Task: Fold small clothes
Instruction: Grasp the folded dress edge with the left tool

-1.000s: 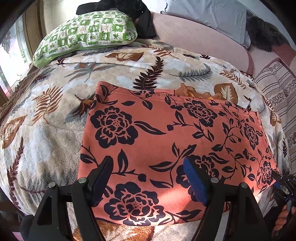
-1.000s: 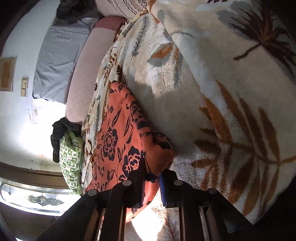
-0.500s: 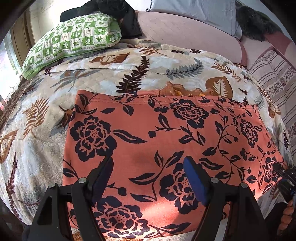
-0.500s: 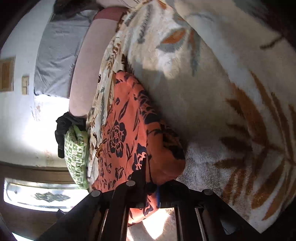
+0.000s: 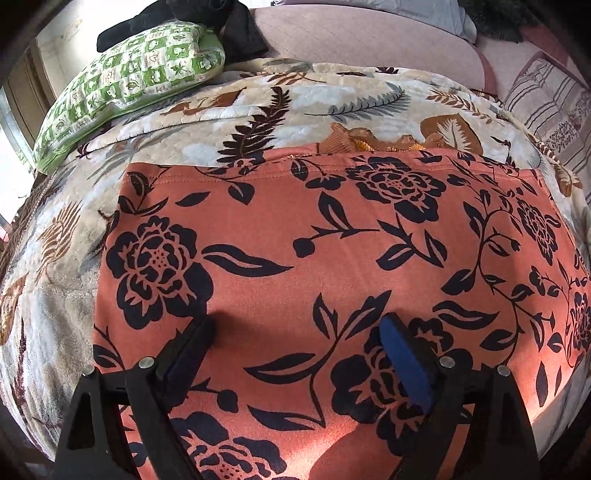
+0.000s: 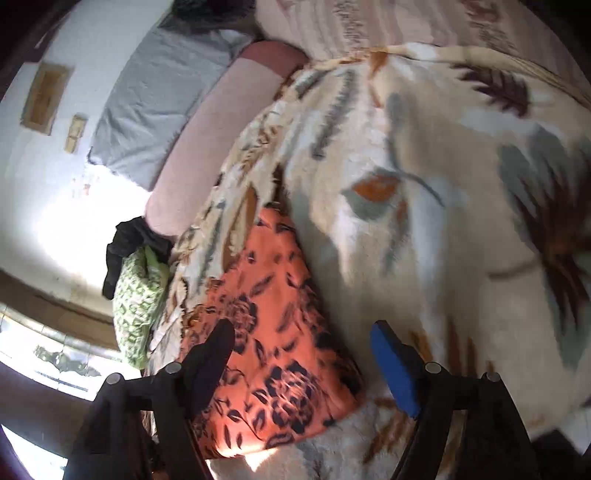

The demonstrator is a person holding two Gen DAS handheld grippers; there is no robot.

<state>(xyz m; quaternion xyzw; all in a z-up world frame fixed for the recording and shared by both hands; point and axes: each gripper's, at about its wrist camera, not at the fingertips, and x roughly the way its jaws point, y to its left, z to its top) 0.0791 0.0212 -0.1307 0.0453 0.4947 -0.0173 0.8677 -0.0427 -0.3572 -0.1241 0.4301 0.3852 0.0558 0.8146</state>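
An orange garment with black flowers (image 5: 332, 258) lies flat as a wide rectangle on the leaf-print blanket (image 5: 332, 103). My left gripper (image 5: 295, 339) is open and empty, hovering low over the garment's near half. In the right wrist view the same garment (image 6: 273, 332) lies at the lower left, seen from its right end. My right gripper (image 6: 303, 339) is open and empty, just above the garment's near corner.
A green checked pillow (image 5: 133, 81) with dark clothing (image 5: 229, 22) on it lies at the far left. A pink bolster (image 5: 362, 40) and grey pillow (image 6: 155, 103) line the back. A striped cloth (image 5: 546, 99) lies at the right.
My right gripper was shut on the garment's right corner and has let go and opened. My left gripper has moved forward and lower over the garment.
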